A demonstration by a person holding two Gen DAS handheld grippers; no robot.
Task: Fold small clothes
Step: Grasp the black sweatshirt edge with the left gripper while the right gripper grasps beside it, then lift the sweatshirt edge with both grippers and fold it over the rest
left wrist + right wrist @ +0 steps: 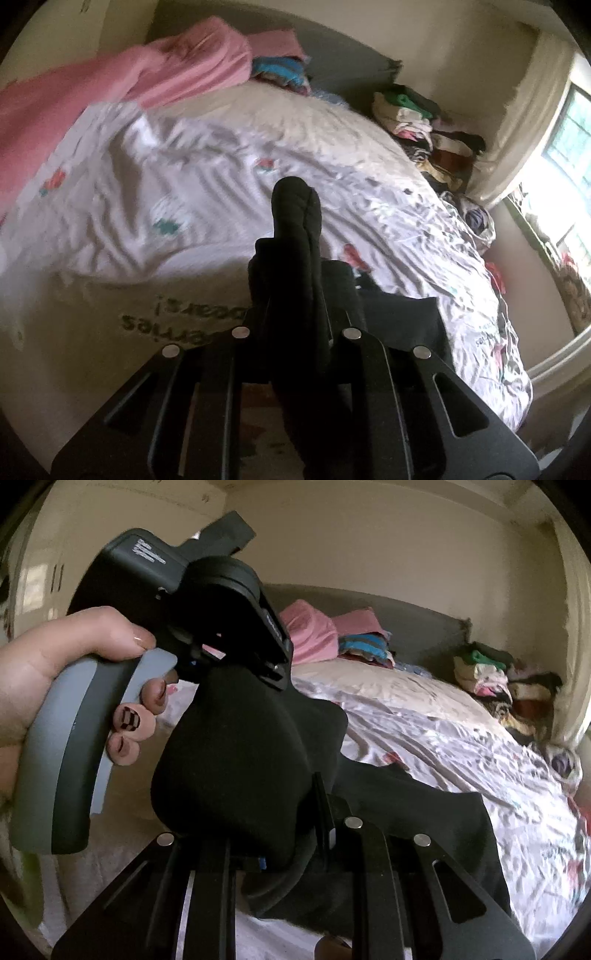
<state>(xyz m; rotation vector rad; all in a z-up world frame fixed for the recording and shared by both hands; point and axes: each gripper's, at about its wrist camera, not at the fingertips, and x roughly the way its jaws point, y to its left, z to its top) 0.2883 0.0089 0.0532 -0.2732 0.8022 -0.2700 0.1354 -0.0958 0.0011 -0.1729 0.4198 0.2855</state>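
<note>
A small black garment [295,236] is pinched in my left gripper [295,295], bunched between the shut fingers and held above the bed. In the right wrist view the same black garment [236,760] hangs from the left gripper [273,672], held by a hand at upper left. My right gripper [303,812] is shut on the garment's lower part. More black cloth [406,812] trails to the right over the white patterned bedsheet [184,177].
Pink bedding [110,85] and folded clothes [280,70] lie at the bed's head. A heap of clothes [424,125] sits at the far right corner by the wall. A bright window [565,155] is at right.
</note>
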